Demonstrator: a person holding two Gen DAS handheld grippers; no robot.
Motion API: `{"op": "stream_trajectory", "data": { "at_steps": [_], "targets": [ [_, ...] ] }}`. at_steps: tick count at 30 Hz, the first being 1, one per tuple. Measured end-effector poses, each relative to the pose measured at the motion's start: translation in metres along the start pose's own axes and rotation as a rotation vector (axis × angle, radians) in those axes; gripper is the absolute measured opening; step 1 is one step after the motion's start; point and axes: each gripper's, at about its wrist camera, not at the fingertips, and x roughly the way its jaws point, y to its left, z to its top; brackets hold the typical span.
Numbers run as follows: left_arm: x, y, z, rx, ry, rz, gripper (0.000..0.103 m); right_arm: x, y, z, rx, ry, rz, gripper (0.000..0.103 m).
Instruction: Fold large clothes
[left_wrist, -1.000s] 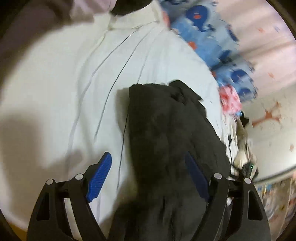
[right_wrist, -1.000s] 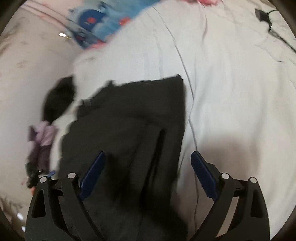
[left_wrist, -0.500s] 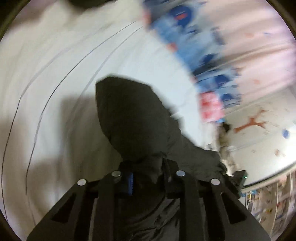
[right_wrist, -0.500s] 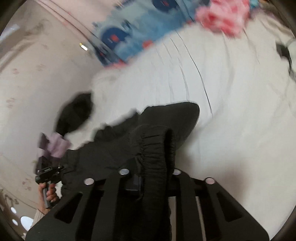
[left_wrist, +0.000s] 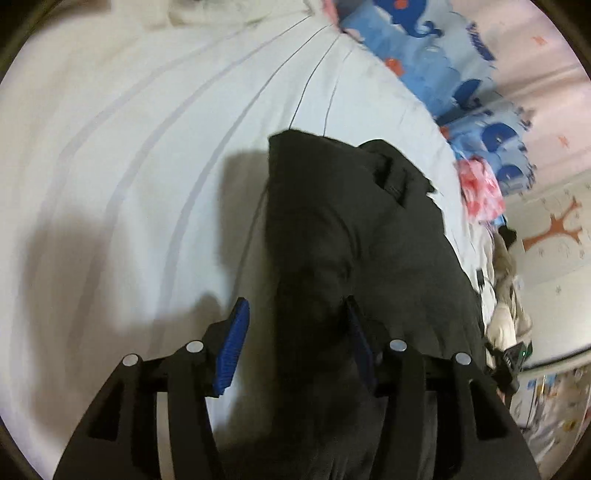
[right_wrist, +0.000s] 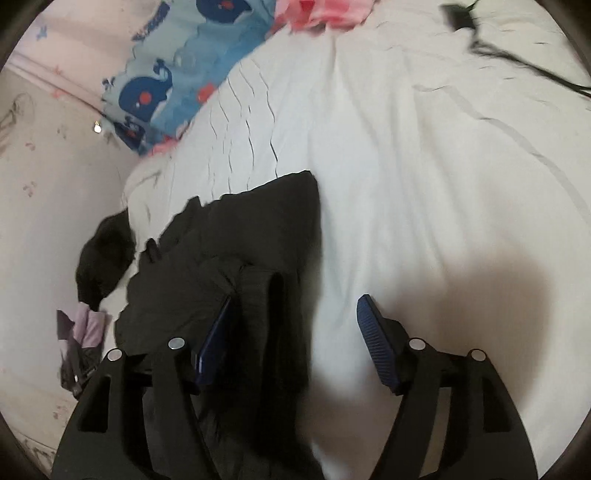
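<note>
**foldnoob:** Ok, near end first. Left claw (left_wrist: 295, 354) has just been opening: jaws apart, dark cloth between them, but the left pad stands clear of it. The right pad is dark against the fabric, can't tell if it touches. I'd call that let go. Right claw (right_wrist: 295, 343) has also just been opening. The elastic edge runs up between its jaws, close by the left pad, while the right pad hangs over bare sheet. Released too.

**laundrybot_dad:** And the garment itself?

**foldnoob:** The black garment (left_wrist: 351, 240) lies bunched on the white bed (right_wrist: 424, 184), near its left edge going by the right camera. A second dark heap (right_wrist: 105, 254) sits at that edge. The whale-print blanket (right_wrist: 166, 85) and a pink cloth (left_wrist: 480, 188) are further back.

**laundrybot_dad:** What can go wrong, though?

**foldnoob:** My guess: the fold looks lumpy, so the top layer may slump open. If a pad snags the elastic on the way out, it drags the whole thing crooked. It's also close enough to the edge to slide off.
</note>
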Motion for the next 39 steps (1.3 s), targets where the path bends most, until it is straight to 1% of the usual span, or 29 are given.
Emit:
{"op": "stream_trajectory", "data": {
  "at_steps": [1, 2, 3, 4, 6, 7, 8, 9, 10, 11, 12, 14, 15, 18, 19, 21, 22, 24, 26, 27, 28, 29, 30, 31, 32, 33, 34, 36, 39],
  "targets": [
    [-0.011, 0.004, -0.008, 0.007, 0.004, -0.015, 0.055, -0.015, -0.001, -0.01, 0.001, -0.009, 0.031, 0.068],
    [-0.034, 0.013, -0.023, 0.021, 0.015, -0.051, 0.059, -0.034, -0.001, -0.026, -0.001, -0.01, 0.08, 0.077],
    [-0.047, 0.021, -0.035, 0.027, 0.024, -0.072, 0.066, -0.049, -0.002, -0.042, -0.004, -0.006, 0.113, 0.082],
    [-0.064, 0.033, -0.051, 0.027, 0.035, -0.096, 0.07, -0.061, -0.007, -0.055, -0.004, -0.002, 0.137, 0.088],
    [-0.088, 0.044, -0.073, 0.02, 0.064, -0.13, 0.073, -0.089, -0.014, -0.092, -0.002, 0.019, 0.205, 0.09],
    [-0.093, 0.054, -0.089, 0.017, 0.081, -0.137, 0.073, -0.102, -0.018, -0.112, 0.0, 0.037, 0.237, 0.091],
    [-0.104, 0.068, -0.113, 0.012, 0.102, -0.147, 0.073, -0.115, -0.023, -0.134, 0.005, 0.056, 0.256, 0.092],
    [-0.11, 0.078, -0.129, 0.008, 0.116, -0.163, 0.074, -0.125, -0.025, -0.147, 0.01, 0.065, 0.263, 0.093],
    [-0.112, 0.083, -0.142, 0.003, 0.131, -0.18, 0.075, -0.135, -0.028, -0.165, 0.021, 0.077, 0.277, 0.093],
    [-0.115, 0.094, -0.165, -0.011, 0.157, -0.212, 0.075, -0.141, -0.03, -0.177, 0.029, 0.088, 0.289, 0.093],
    [-0.116, 0.098, -0.178, -0.02, 0.17, -0.235, 0.078, -0.149, -0.032, -0.196, 0.044, 0.108, 0.31, 0.094],
    [-0.115, 0.104, -0.205, -0.028, 0.186, -0.29, 0.081, -0.162, -0.032, -0.218, 0.04, 0.148, 0.327, 0.094],
    [-0.113, 0.103, -0.213, -0.036, 0.187, -0.314, 0.084, -0.172, -0.035, -0.228, 0.023, 0.164, 0.324, 0.094],
    [-0.118, 0.103, -0.231, -0.059, 0.166, -0.39, 0.085, -0.18, -0.022, -0.253, -0.023, 0.213, 0.339, 0.095],
    [-0.119, 0.101, -0.234, -0.061, 0.162, -0.414, 0.088, -0.184, -0.016, -0.262, -0.044, 0.229, 0.336, 0.095],
    [-0.119, 0.088, -0.24, -0.037, 0.171, -0.442, 0.09, -0.189, -0.005, -0.273, -0.084, 0.236, 0.327, 0.096],
    [-0.121, 0.078, -0.244, -0.003, 0.178, -0.441, 0.091, -0.191, 0.0, -0.28, -0.099, 0.241, 0.332, 0.096],
    [-0.12, 0.058, -0.248, 0.039, 0.187, -0.439, 0.091, -0.196, 0.006, -0.286, -0.124, 0.244, 0.342, 0.096],
    [-0.119, 0.043, -0.25, 0.061, 0.172, -0.407, 0.089, -0.195, 0.011, -0.293, -0.138, 0.252, 0.347, 0.096],
    [-0.118, 0.036, -0.252, 0.073, 0.16, -0.383, 0.076, -0.191, 0.014, -0.292, -0.147, 0.256, 0.351, 0.095],
    [-0.121, 0.035, -0.253, 0.079, 0.151, -0.373, 0.065, -0.191, 0.018, -0.295, -0.166, 0.237, 0.349, 0.094],
    [-0.124, 0.028, -0.255, 0.088, 0.122, -0.346, 0.06, -0.187, 0.022, -0.295, -0.18, 0.214, 0.348, 0.087],
    [-0.127, 0.022, -0.256, 0.094, 0.103, -0.318, 0.047, -0.189, 0.028, -0.296, -0.203, 0.175, 0.338, 0.072],
    [-0.132, 0.019, -0.255, 0.095, 0.092, -0.329, 0.033, -0.191, 0.03, -0.296, -0.214, 0.142, 0.315, 0.059],
    [-0.14, 0.017, -0.254, 0.086, 0.079, -0.343, 0.029, -0.192, 0.032, -0.295, -0.212, 0.117, 0.306, 0.023],
    [-0.147, 0.012, -0.256, 0.094, 0.059, -0.331, 0.024, -0.19, 0.031, -0.293, -0.196, 0.11, 0.309, 0.016],
    [-0.151, 0.009, -0.257, 0.107, 0.052, -0.334, 0.019, -0.191, 0.031, -0.293, -0.183, 0.099, 0.315, 0.015],
    [-0.163, -0.003, -0.262, 0.131, 0.034, -0.361, 0.015, -0.192, 0.035, -0.292, -0.186, 0.084, 0.364, 0.009],
    [-0.183, -0.018, -0.273, 0.172, 0.019, -0.437, 0.014, -0.211, 0.03, -0.286, -0.138, 0.023, 0.484, 0.009]
  ]
}}
